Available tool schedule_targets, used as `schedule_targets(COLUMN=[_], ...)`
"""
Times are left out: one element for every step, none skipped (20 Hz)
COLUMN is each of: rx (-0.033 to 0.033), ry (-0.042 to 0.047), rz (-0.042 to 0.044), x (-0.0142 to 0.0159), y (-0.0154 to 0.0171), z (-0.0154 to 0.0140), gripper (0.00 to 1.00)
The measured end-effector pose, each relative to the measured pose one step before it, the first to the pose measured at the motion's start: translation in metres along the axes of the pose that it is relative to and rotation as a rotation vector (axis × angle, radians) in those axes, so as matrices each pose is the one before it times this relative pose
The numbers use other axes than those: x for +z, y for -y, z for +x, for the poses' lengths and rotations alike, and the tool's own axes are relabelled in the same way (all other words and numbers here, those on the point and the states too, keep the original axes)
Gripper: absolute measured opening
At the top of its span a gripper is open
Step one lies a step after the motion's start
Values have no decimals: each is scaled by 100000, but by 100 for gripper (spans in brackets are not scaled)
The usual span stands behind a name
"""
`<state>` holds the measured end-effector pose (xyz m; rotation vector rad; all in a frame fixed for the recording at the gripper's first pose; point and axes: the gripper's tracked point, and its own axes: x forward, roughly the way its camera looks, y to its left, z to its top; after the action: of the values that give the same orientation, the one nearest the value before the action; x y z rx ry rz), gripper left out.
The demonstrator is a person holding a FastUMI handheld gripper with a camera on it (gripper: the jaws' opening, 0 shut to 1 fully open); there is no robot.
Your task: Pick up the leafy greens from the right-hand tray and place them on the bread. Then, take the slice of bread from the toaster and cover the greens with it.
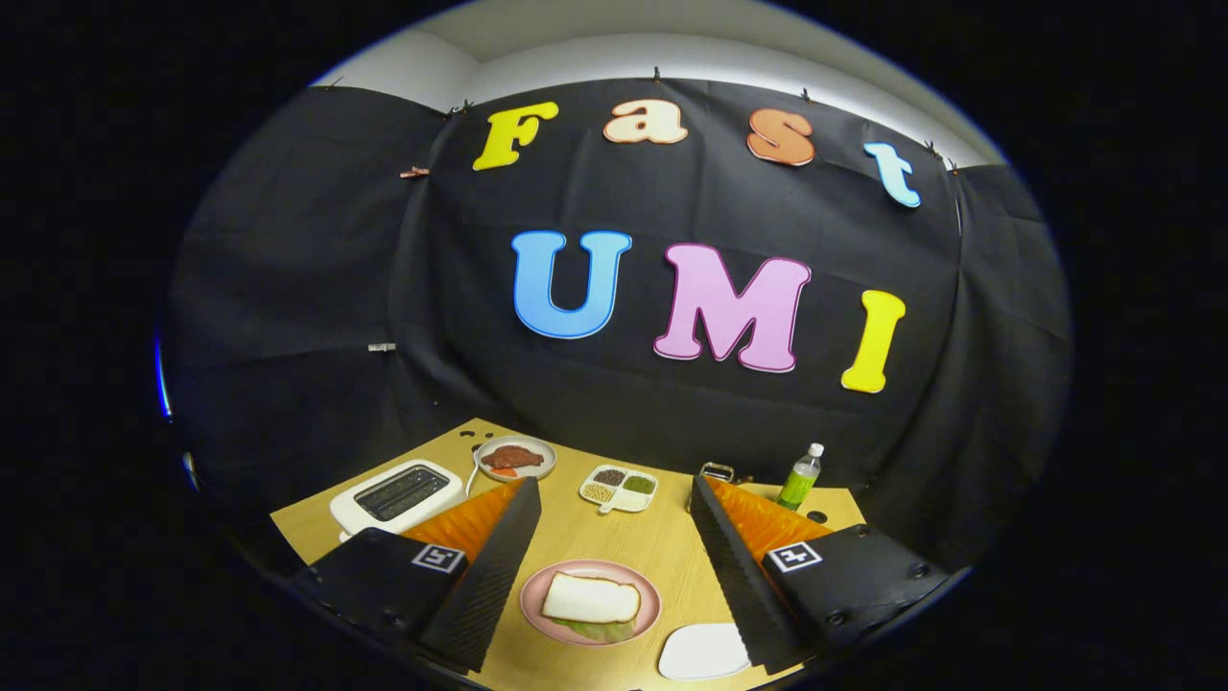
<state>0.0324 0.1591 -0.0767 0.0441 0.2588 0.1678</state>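
On the wooden table a pink plate (650, 603) lies between my two fingers. A white bread slice (592, 598) rests on it, and leafy greens (600, 630) stick out from under the slice at its near edge. A white toaster (395, 495) stands beyond my left finger, its slots dark. My gripper (612, 557) is open, raised above the table, with nothing between its fingers (489, 566).
A white tray (703, 652) lies by my right finger. Further back stand a plate of meat (516, 458), a divided dish of grains (619, 488), a metal object (716, 471) and a green bottle (800, 477). The table (662, 537) ends at the black cloth wall.
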Motion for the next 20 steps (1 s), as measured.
schedule_targets(rx=[120, -266, -195, -497, -716, -642, -394, -199, -118, -97, -231, -92, 241, 80, 210, 194, 253, 296, 134, 220], ry=[1359, 443, 164, -24, 221, 222, -76, -252, -265, 27, -175, 89, -366, -151, -220, -133, -203, -288, -131, -68], rz=[459, 484, 383, -151, -522, -257, 160, 387, 385, 227, -35, -110, -178, -144, -131, -29, 202, 186, 164, 105], x=[28, -164, -186, -219, -113, -42, -93, -158, -19, 66, -46, -181, -114, -174, -136, 13, -130, -100, -70, -72], y=[-113, -68, 44, 105, 269, 183, 76, 150, 68, 84, 48, -687, -92, -66, -96, 609, -78, -155, -46, -103], z=[-566, -401, -259, -187, -126, -200, 50, -67, 4, 22, 54, -523, 96, 82, 33, 691, 53, -32, 129, 78], gripper=[98, 98, 98, 98, 98, 98, 98, 98, 98, 98, 98, 98, 98, 98, 98, 98, 98, 98, 98, 98])
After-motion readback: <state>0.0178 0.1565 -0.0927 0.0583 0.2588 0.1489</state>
